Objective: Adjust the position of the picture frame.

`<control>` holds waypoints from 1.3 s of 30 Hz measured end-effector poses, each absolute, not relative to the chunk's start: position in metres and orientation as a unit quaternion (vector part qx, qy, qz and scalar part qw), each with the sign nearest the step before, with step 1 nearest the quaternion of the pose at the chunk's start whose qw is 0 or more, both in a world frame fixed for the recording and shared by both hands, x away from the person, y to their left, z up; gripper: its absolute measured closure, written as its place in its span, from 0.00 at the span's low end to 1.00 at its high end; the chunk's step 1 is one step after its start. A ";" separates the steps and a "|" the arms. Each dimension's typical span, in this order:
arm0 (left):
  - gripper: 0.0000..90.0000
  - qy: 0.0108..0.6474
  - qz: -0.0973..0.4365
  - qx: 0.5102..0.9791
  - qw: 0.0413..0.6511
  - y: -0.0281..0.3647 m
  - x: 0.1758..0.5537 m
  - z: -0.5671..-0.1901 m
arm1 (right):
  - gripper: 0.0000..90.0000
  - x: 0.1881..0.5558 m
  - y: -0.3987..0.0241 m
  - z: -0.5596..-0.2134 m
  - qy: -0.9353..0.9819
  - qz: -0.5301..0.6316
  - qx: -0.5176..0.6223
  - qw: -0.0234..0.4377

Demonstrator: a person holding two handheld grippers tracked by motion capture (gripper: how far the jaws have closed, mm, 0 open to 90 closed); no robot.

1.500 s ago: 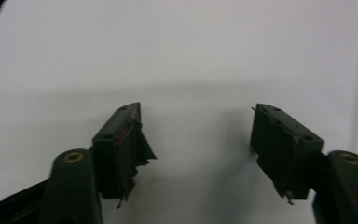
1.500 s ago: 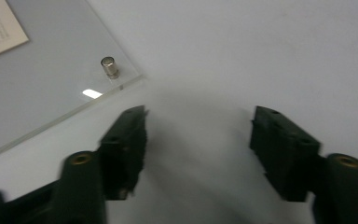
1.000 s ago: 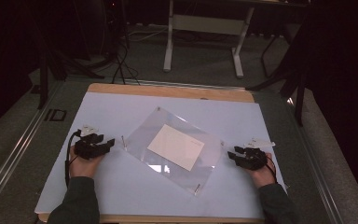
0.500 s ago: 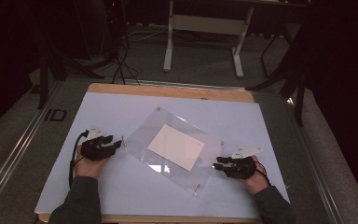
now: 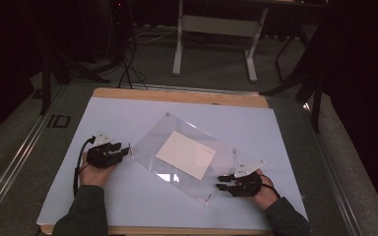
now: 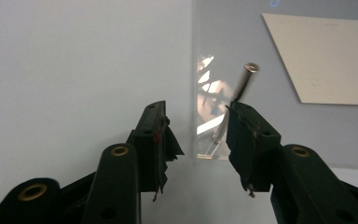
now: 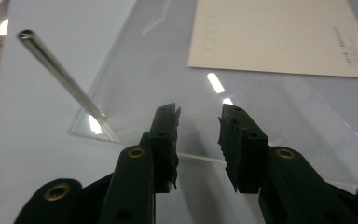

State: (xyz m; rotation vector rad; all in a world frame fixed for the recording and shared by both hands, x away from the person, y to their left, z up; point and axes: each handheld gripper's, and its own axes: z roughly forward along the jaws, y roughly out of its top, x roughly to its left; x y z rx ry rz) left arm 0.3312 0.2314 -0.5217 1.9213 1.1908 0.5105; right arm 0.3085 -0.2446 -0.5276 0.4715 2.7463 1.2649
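A clear acrylic panel (image 5: 150, 145) lies askew on the white sheet (image 5: 128, 113), with a cream card (image 5: 186, 154) under it. Thin metal pins stand at its corners. My left gripper (image 5: 124, 150) is at the panel's left corner. In the left gripper view its jaws (image 6: 198, 135) have just been closing; they stand apart around that corner, not pressing it, and a pin (image 6: 244, 81) rises by the right jaw. My right gripper (image 5: 221, 183) is at the near right edge. Its jaws (image 7: 199, 135) have also been closing and hang open over the panel (image 7: 158, 70), beside another pin (image 7: 60, 74).
The white sheet covers a wooden table top (image 5: 177, 96). Behind it stand a white table frame (image 5: 216, 29) and loose cables (image 5: 128, 69) on the floor. A metal rail (image 5: 15, 162) runs along the left side.
My right gripper has moved left and nearer, up to the panel's near edge. The left gripper has edged towards the panel's left corner. Both pairs of jaws look narrower.
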 end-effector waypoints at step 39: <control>0.94 0.445 0.207 0.779 0.390 0.200 0.359 -0.526 | 0.95 0.279 -0.194 -0.527 0.919 0.394 0.009 0.015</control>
